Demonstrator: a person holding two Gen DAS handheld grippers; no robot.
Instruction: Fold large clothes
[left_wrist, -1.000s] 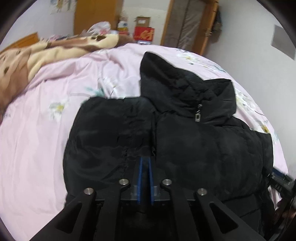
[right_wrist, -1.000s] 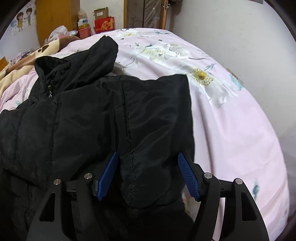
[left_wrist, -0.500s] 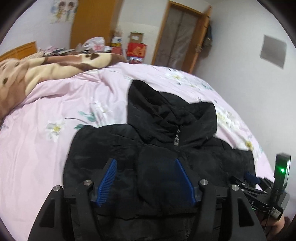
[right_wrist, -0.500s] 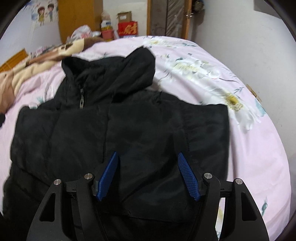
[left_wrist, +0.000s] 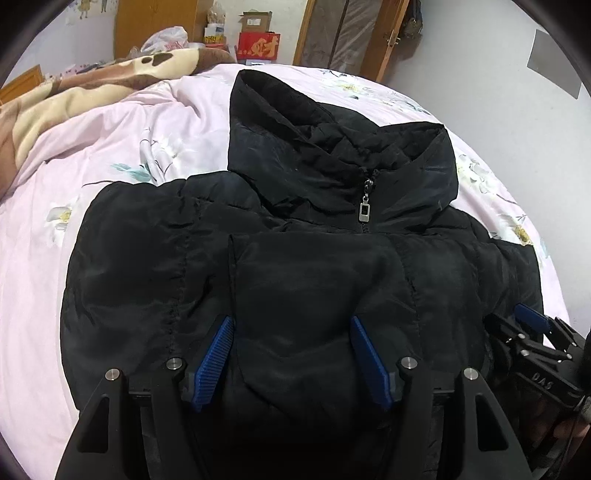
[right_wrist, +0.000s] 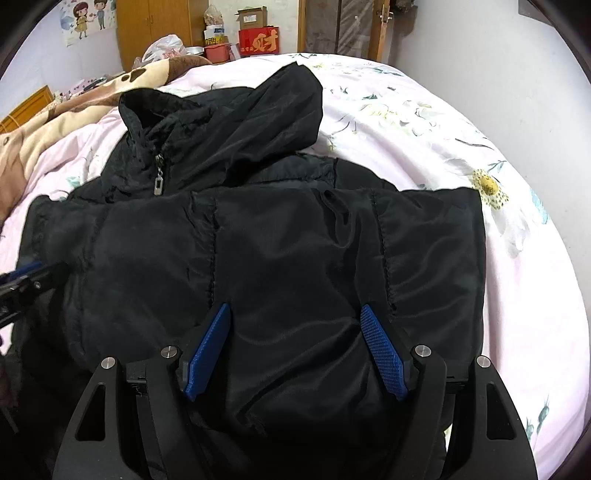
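A puffy black quilted jacket (left_wrist: 295, 236) with glossy nylon shell lies folded on the pink floral bed (left_wrist: 110, 147). Left tongs (left_wrist: 291, 354), pinched shut a second ago, now gape wide; right tongs (right_wrist: 295, 350) have just been widening, gripping nothing.

Lighting was soft, even and indoor; no glare. Focus was sharp beyond the jaws. Fisheye bending and dark vignetting marked the edges.
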